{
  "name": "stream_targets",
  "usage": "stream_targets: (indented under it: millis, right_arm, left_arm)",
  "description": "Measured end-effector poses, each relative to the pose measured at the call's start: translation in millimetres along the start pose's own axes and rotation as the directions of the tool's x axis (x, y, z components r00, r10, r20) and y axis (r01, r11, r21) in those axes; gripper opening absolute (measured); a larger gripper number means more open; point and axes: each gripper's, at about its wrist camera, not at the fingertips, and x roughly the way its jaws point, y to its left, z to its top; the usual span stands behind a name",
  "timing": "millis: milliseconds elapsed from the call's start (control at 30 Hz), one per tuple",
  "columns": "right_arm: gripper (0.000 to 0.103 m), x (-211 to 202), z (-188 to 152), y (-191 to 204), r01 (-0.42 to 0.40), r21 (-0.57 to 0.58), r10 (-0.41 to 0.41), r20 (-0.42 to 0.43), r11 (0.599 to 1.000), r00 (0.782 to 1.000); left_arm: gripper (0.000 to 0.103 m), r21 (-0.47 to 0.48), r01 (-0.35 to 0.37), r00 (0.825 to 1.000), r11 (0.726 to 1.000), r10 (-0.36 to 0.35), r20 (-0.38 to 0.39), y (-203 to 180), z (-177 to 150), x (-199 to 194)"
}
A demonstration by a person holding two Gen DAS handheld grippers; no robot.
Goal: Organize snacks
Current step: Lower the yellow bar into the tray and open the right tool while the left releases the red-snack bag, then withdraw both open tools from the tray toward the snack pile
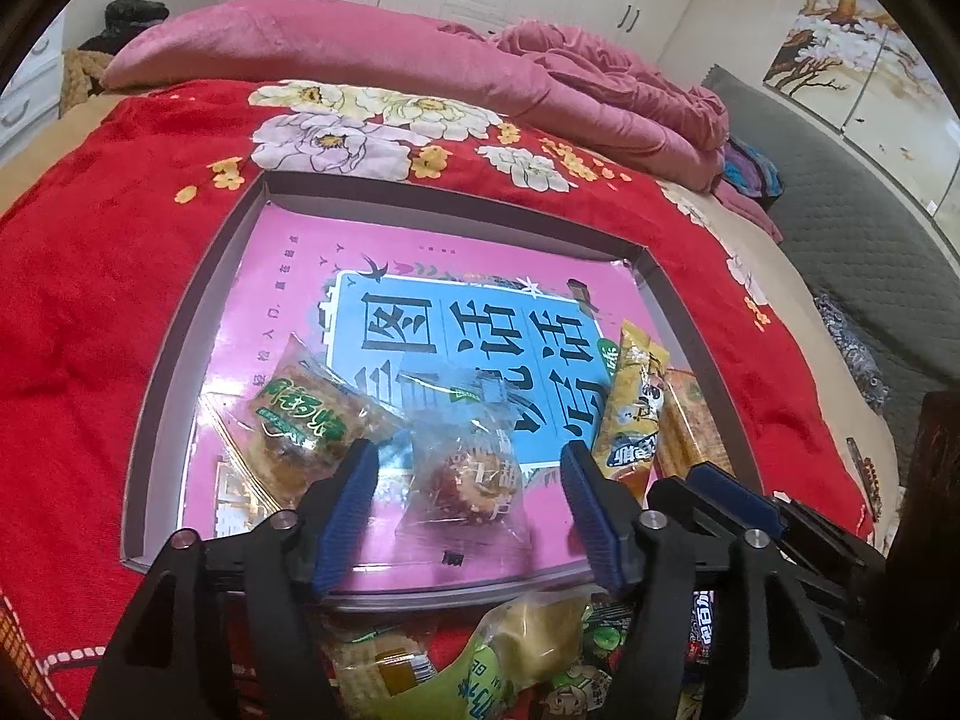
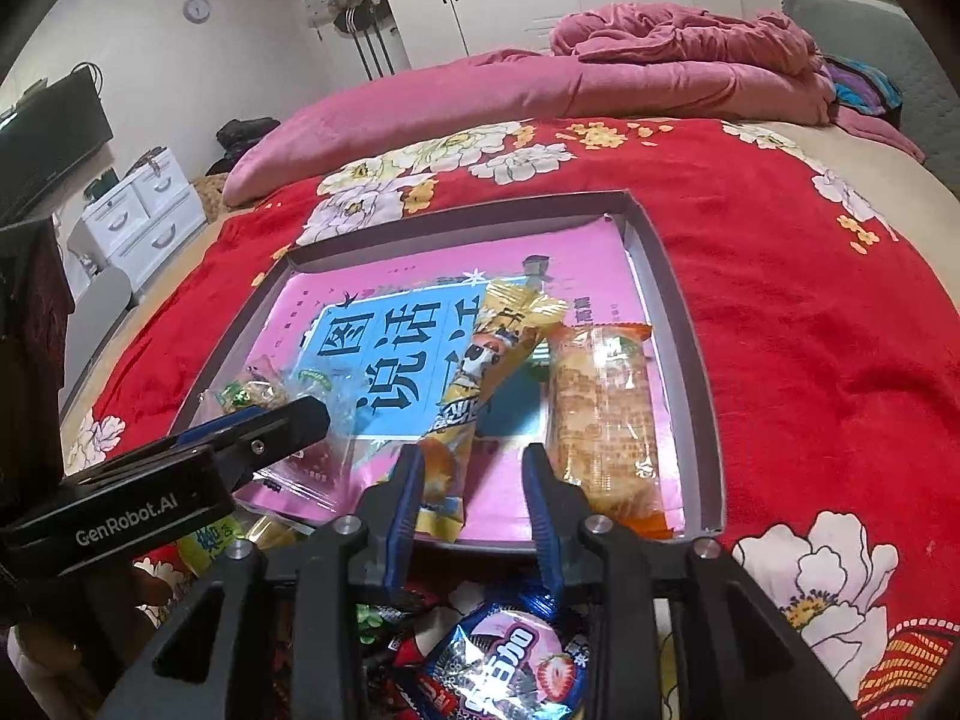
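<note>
A bedroom is seen, with white wardrobes at the back and a bed (image 1: 90,276) covered by a red flowered blanket; a rolled pink quilt (image 1: 360,60) lies along its far side. On the blanket a shallow grey-walled tray (image 1: 156,372) is set, lined with a pink and blue printed sheet, and it serves as landmark.

Inside the tray, near its front wall, a clear-wrapped round pastry (image 1: 474,480) lies flat between the jaws of the left claw (image 1: 471,510). These jaws stand apart with no pad pressing the wrapper, so the pastry is judged to be released there. To its left, also in the tray, a green-labelled cake packet (image 1: 300,426) rests. Toward the tray's right wall a yellow stick packet (image 2: 486,384) lies slanted, and just beside it, against that wall, an orange-ended biscuit pack (image 2: 600,414) is laid lengthwise.

The right claw (image 2: 474,510) hovers at the tray's front wall with its jaws slightly parted and gripping nothing; the yellow packet's lower end lies against its left finger.

Outside the tray, in front of its near wall, unsorted snacks are heaped, among them a strawberry-printed blue packet (image 2: 510,666). The tray's far half is left uncovered, so ample room remains; the low walls must be cleared on each entry.
</note>
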Motion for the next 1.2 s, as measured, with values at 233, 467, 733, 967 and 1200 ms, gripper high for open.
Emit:
stream_targets:
  millis: [233, 467, 733, 967, 1200]
  right_arm:
    - [0.039, -1.6, -0.1, 0.9, 0.007, -0.006, -0.007, 0.005, 1.000, 1.000]
    - [0.051, -8.5, 1.0, -0.2, 0.003, 0.002, -0.003, 0.036, 1.000, 0.999]
    - [0.055, -12.2, 2.0, -1.6, 0.016, 0.004, -0.016, 0.049, 1.000, 0.999]
    - [0.058, -14.5, 1.6, -1.3, 0.024, 0.002, -0.025, 0.055, 1.000, 0.998]
    - [0.059, -14.5, 2.0, -0.9, 0.028, -0.002, -0.027, 0.057, 1.000, 0.998]
  left_arm:
    - [0.072, 0.011, -0.002, 1.000, 1.000, 0.002, 0.005, -0.8, -0.7, -3.1]
    - [0.077, 0.026, 0.003, 1.000, 1.000, -0.004, 0.025, -1.1, -1.3, -11.8]
    - [0.078, 0.005, 0.006, 0.998, 1.000, -0.007, 0.064, 6.8, -0.2, -25.8]
    - [0.078, -0.026, 0.005, 0.998, 1.000, -0.003, 0.066, 16.3, 0.4, -30.7]
    - [0.078, -0.049, -0.008, 0.997, 0.999, 0.012, 0.074, 24.6, -0.2, -35.9]
